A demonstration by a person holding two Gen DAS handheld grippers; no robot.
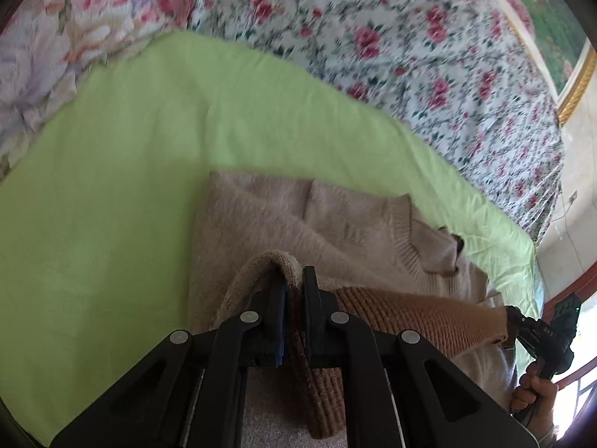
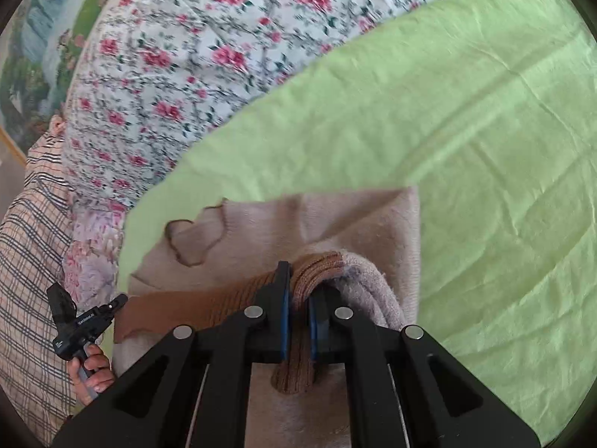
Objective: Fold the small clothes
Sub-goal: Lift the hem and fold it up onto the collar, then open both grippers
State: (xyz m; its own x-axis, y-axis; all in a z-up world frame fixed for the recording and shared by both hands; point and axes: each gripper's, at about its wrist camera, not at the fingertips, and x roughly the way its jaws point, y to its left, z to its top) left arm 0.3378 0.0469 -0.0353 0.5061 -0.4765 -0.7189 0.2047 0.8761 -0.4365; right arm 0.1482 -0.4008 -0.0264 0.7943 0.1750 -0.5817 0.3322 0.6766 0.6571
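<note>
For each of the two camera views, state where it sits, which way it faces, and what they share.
Left wrist: sits on the left gripper, facing along its fingers shut on the sweater's brown ribbed hem, over the green cloth; right hand at far right.
Right wrist: sits on the right gripper, clamped on the same hem; left hand at far left.
Shared: beige sweater, green cloth, floral bedspread.

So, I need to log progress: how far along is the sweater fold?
Done: sweater lies on the green sheet. In hand: left claw and right claw each pinch the brown ribbed hem, lifted over the body. Left: laying it down and finishing.
</note>
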